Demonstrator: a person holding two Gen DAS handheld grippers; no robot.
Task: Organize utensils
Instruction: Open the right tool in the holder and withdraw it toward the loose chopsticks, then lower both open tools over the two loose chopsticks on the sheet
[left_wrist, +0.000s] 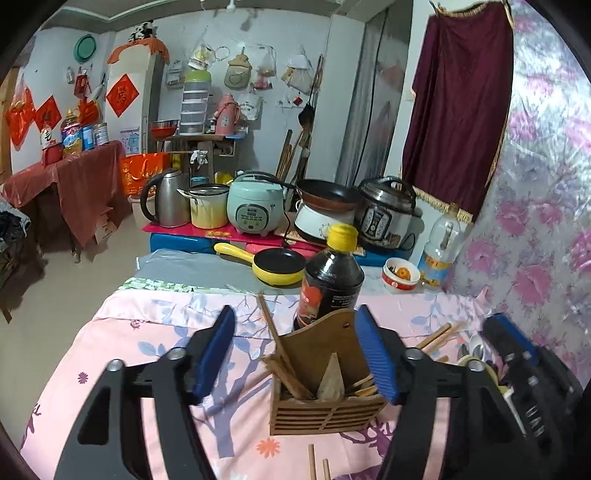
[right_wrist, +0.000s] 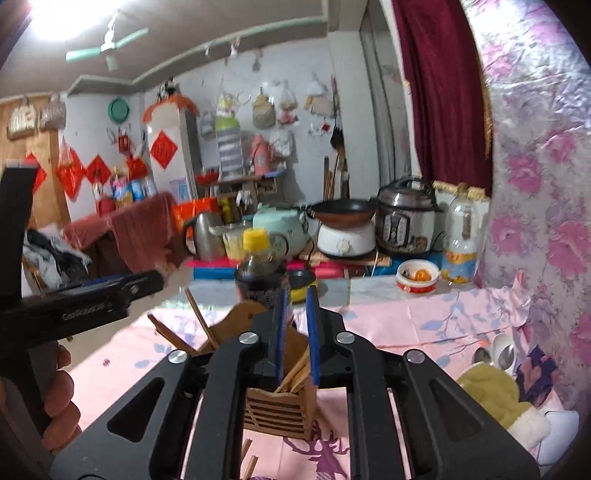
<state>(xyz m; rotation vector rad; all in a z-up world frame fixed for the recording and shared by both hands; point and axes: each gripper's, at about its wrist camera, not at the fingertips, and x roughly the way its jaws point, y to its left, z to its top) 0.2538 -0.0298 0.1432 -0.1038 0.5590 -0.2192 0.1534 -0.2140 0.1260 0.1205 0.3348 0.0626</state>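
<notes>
Right now the wooden utensil holder (left_wrist: 325, 384) is standing upright on the pink floral cloth (left_wrist: 147, 332), sitting between the spread blue pads of the left gripper (left_wrist: 297, 354), whose jaws are gaping wide and gripping nothing. Chopsticks (left_wrist: 280, 354) are already leaning inside the holder's compartments, so the sorting step looks well under way. Just behind the holder, a dark sauce bottle (left_wrist: 330, 280) with a yellow cap is standing close to its back panel.

Seen from the right wrist, the right gripper (right_wrist: 295, 332) is hovering directly over the holder (right_wrist: 277, 410) with its pads drawn narrow; chopstick ends (right_wrist: 295, 376) are poking up just below the pads, but whether it is pinching one is unclear, so I cannot tell its grasp.

Loose chopsticks (left_wrist: 437, 334) and spoons (left_wrist: 474, 347) are lying beyond the left gripper's right finger, and two more sticks (left_wrist: 317, 465) are resting beneath it. Probably the next move is calling for a pick from those strays, then a steady lowering into a free compartment without tipping the holder.
</notes>
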